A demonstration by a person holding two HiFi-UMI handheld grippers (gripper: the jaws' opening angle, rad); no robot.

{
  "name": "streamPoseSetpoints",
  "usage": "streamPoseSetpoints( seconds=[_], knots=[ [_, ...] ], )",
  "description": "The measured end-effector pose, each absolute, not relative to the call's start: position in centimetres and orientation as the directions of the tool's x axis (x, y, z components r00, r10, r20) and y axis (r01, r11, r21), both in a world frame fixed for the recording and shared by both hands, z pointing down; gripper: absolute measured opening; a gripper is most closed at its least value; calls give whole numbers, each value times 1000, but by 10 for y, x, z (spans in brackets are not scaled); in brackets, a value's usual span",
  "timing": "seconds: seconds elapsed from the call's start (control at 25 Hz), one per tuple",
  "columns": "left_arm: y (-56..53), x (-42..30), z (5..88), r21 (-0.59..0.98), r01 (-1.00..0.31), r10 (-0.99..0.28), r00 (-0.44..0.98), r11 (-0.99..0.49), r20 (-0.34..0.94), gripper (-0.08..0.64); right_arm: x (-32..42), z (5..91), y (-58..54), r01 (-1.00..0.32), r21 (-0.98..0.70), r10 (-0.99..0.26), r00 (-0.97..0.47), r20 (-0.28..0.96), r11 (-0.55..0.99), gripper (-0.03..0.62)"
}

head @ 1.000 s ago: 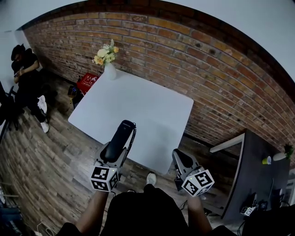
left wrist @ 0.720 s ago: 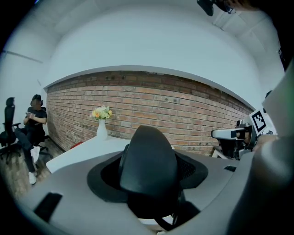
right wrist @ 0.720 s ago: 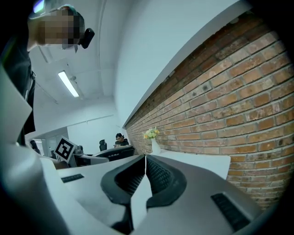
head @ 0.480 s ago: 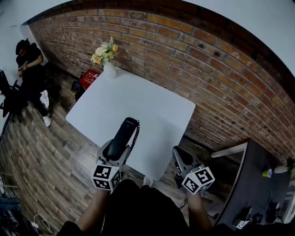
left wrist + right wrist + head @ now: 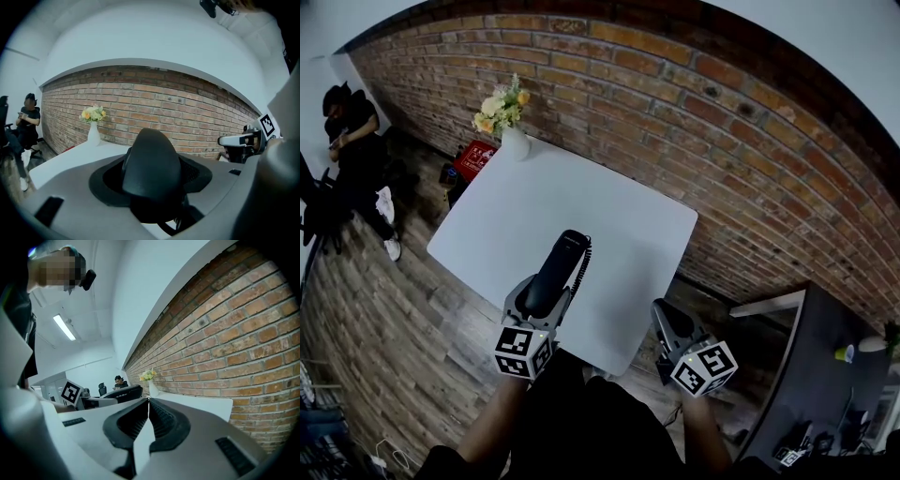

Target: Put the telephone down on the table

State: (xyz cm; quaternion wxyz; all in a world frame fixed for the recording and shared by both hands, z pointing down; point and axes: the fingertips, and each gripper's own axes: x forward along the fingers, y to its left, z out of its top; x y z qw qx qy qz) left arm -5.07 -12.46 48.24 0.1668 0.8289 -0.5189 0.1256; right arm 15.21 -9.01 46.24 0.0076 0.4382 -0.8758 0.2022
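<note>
Now my left gripper (image 5: 540, 304) clamps the black plastic telephone handset (image 5: 559, 266) above the near edge of the white table (image 5: 619, 202); right gripper (image 5: 668, 322) closed, empty

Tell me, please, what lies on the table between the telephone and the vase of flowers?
Nothing does: the head view shows only bare white table between the telephone and the vase.

No words, brands or numbers can be read. The marker cube (image 5: 523, 352) at lower left and the second cube (image 5: 705, 367) at lower right carry only black-and-white square patterns. The red box (image 5: 474, 159) at upper left bears white print, too small to make out.
</note>
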Motion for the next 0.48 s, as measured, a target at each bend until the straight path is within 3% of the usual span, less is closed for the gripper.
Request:
streamPoseSetpoints(
  seconds=[0.48],
  knots=[
    [-233, -25, 531, 144, -842, -744, 530, -520, 407, 279, 133, 485, -138, -820, -360, -803, -543, 246, 444, 23]
  ],
)
